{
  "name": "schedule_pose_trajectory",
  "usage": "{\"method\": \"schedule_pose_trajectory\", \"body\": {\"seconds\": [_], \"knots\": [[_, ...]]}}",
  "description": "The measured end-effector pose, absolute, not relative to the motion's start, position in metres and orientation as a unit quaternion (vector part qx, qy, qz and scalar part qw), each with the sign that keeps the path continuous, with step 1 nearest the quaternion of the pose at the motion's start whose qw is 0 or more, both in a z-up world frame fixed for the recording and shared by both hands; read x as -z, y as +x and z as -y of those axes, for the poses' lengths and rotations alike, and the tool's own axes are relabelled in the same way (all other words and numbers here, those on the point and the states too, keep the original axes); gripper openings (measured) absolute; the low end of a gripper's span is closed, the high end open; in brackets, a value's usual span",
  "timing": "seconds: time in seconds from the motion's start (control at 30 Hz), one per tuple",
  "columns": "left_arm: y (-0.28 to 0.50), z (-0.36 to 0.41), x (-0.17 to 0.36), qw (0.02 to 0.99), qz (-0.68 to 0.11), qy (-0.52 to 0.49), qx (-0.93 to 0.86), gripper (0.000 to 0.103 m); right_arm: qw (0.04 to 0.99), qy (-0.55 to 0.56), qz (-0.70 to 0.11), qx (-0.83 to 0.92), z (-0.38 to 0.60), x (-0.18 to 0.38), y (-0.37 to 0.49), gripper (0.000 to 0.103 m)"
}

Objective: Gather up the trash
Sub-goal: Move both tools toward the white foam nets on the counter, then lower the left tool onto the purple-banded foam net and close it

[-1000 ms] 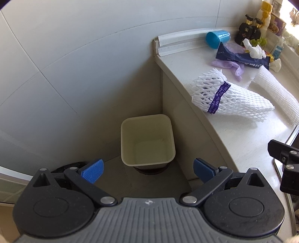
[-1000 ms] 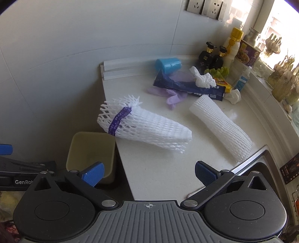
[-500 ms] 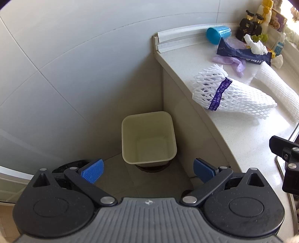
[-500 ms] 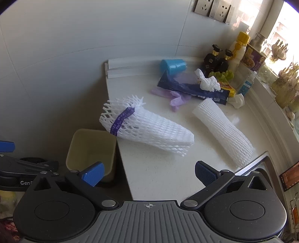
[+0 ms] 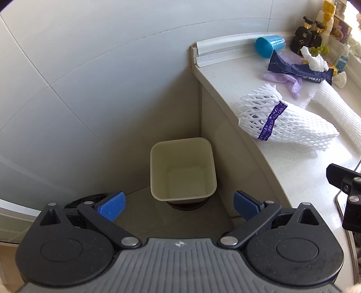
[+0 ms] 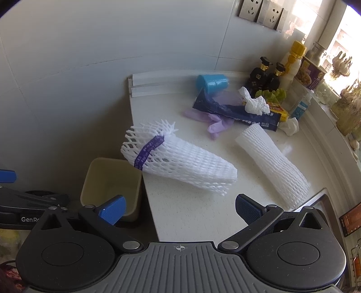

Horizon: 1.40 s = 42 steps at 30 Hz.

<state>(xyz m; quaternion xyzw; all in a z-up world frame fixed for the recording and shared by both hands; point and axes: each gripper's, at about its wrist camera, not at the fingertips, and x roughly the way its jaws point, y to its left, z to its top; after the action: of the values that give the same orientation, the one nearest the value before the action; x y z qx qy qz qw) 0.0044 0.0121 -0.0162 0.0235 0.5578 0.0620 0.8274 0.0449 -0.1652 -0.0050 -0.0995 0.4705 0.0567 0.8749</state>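
A cream trash bin (image 5: 182, 171) stands empty on the floor beside the counter; it also shows in the right wrist view (image 6: 110, 180). On the white counter (image 6: 180, 209) lie a white foam net bundle with a purple band (image 6: 178, 160), a second foam net sleeve (image 6: 270, 162), a purple glove (image 6: 214, 120), a dark blue wrapper (image 6: 237, 112), crumpled tissue (image 6: 255, 101) and a tipped blue cup (image 6: 213, 82). My left gripper (image 5: 178, 204) is open and empty above the bin. My right gripper (image 6: 179, 208) is open and empty over the counter's near edge, short of the banded bundle.
Dark bottles (image 6: 268, 74), a yellow-capped bottle (image 6: 293, 60) and jars stand at the counter's back right. A sink edge (image 6: 320, 196) lies at the right. Grey tiled walls enclose the corner around the bin. Wall sockets (image 6: 261, 13) sit above the counter.
Both grippers have drawn back and risen a little; the bin and the counter items look smaller and farther. Nothing on the counter has moved. Both grippers stay open.
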Motion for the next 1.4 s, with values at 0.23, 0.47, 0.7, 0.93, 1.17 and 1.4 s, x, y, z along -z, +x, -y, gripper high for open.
{"method": "schedule_pose_trajectory", "body": {"seconds": [0.23,0.47,0.7,0.93,1.17,1.4], "knots": [[0.009,-0.013,0.017,0.826,-0.560,0.022,-0.061,0.102,0.874,-0.102,-0.471,-0.059,0.163,0.006,0.050,0.103],[0.010,-0.011,0.018,0.825,-0.562,0.026,-0.053,0.102,0.872,-0.105,-0.474,-0.059,0.165,0.009,0.052,0.103],[0.015,-0.008,0.018,0.825,-0.562,0.028,-0.046,0.102,0.875,-0.103,-0.469,-0.054,0.169,0.009,0.054,0.103],[0.025,0.001,0.016,0.841,-0.539,0.032,-0.032,0.102,0.880,-0.096,-0.463,-0.047,0.180,0.009,0.058,0.103],[0.036,0.010,0.019,0.873,-0.487,0.006,0.024,0.102,0.904,-0.102,-0.414,-0.033,0.209,0.013,0.068,0.103],[0.054,0.023,0.033,0.854,-0.505,-0.067,0.108,0.102,0.917,-0.140,-0.374,0.001,0.256,0.026,0.086,0.103]]}}
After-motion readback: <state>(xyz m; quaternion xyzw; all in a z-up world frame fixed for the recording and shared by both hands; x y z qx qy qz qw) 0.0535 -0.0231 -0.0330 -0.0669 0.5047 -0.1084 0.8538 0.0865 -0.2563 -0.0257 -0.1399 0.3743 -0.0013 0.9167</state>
